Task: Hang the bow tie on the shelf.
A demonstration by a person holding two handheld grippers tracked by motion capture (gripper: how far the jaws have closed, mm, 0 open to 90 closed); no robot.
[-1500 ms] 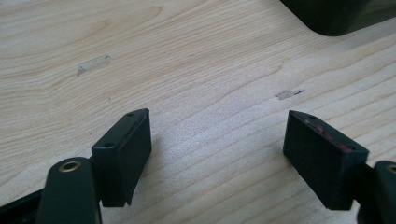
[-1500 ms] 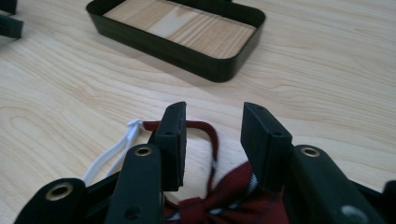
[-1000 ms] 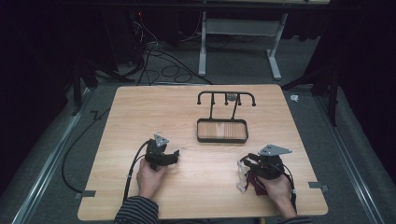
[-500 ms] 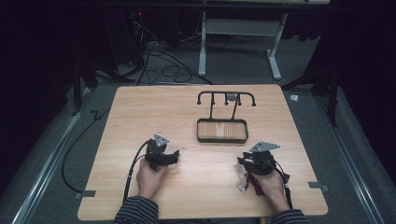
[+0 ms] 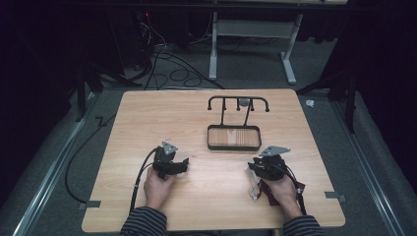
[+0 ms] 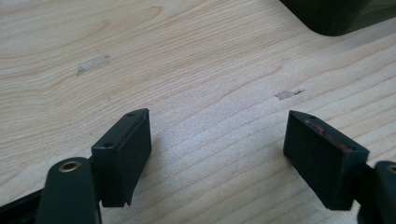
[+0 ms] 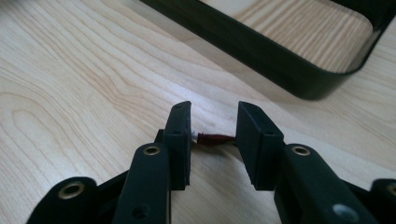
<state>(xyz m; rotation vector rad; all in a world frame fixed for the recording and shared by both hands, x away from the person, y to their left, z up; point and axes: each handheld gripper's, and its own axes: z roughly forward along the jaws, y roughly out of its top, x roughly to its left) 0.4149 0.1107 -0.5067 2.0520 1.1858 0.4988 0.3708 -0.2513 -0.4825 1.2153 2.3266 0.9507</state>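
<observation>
A pale wooden table (image 5: 206,123) carries a black rack (image 5: 234,129) with hooks above a shallow tray, set toward the far middle. Nearer the person, the left gripper (image 6: 217,149) rests low over bare wood, its jaws spread wide apart. The right gripper (image 7: 214,140), just short of the tray's rim, has its jaws part closed around a dark red packet (image 7: 215,138), which trails under the hand (image 5: 281,189).

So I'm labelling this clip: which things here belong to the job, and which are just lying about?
Likely in play:
- right gripper, jaws part-open around a dark red item
- left gripper, open over bare wood
- black rack, just ahead

Lying about:
- floor cables
- white table frame
</observation>
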